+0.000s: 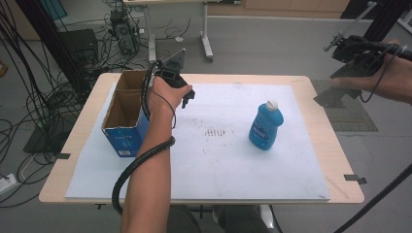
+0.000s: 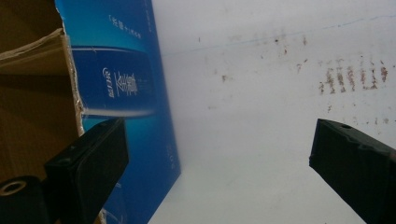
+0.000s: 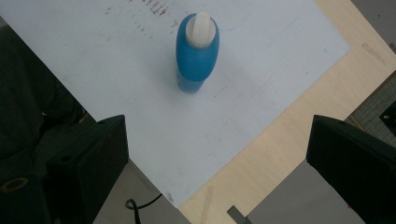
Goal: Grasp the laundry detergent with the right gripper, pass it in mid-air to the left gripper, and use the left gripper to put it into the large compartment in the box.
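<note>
An open blue cardboard box (image 1: 125,115) stands at the left of the white board (image 1: 218,165). My left gripper (image 1: 181,96) hovers just right of the box, pointing down. In the left gripper view its jaws stand wide apart (image 2: 217,140) with nothing between them; the box's blue printed side (image 2: 126,88) is at the left. A blue bottle (image 1: 266,127) with a white cap stands upright on the right half of the board. My right gripper (image 1: 342,86) is raised beyond the table's right edge. It looks down on the bottle (image 3: 196,52), and its open jaws (image 3: 215,140) are empty.
The board lies on a wooden table (image 1: 340,160) with tape marks near its corners. Behind it on the grey floor are several cables (image 1: 48,97), a computer case (image 1: 124,31) and a white desk frame (image 1: 206,34). A dark mat (image 1: 350,116) lies right of the table.
</note>
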